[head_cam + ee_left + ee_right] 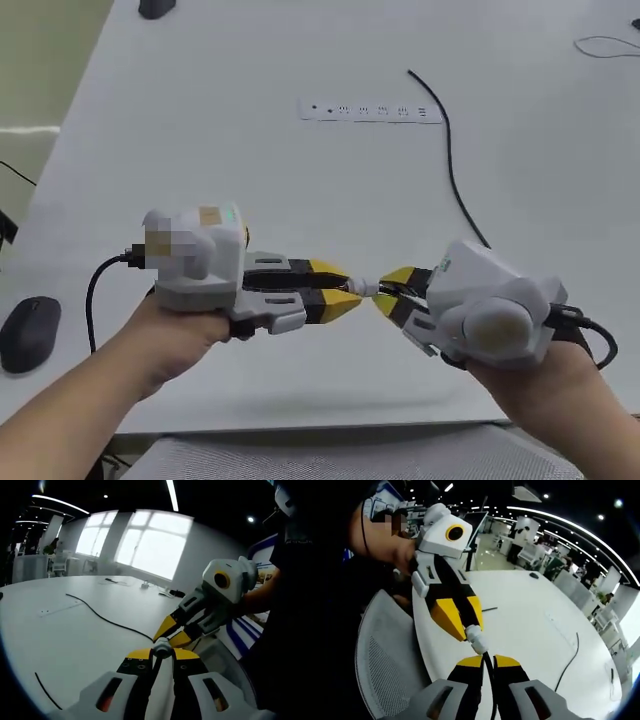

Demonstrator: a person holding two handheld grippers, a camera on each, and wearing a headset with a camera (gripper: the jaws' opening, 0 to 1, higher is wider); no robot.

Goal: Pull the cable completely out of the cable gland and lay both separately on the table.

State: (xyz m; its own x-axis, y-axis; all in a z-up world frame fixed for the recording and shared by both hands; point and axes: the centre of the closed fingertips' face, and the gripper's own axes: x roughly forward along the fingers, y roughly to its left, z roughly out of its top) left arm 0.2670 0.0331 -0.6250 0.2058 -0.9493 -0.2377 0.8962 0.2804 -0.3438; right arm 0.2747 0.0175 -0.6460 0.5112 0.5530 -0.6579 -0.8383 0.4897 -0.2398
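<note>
Above the near edge of the tabletop [250,170], the two grippers meet tip to tip in the air, probably so that one can pull against the other. The left gripper [352,292] has its jaws closed on the white cable gland [367,288], whose end pokes out past the tips. The right gripper [386,292] pinches the thin black cable [491,677] just beside the gland, jaws narrow. The cable seems not yet drawn out.

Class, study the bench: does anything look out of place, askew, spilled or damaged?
Nothing stands out. The left gripper holds the cable gland, the right gripper its cable, above the table; a power strip lies flat, nothing spilled or broken.
</note>
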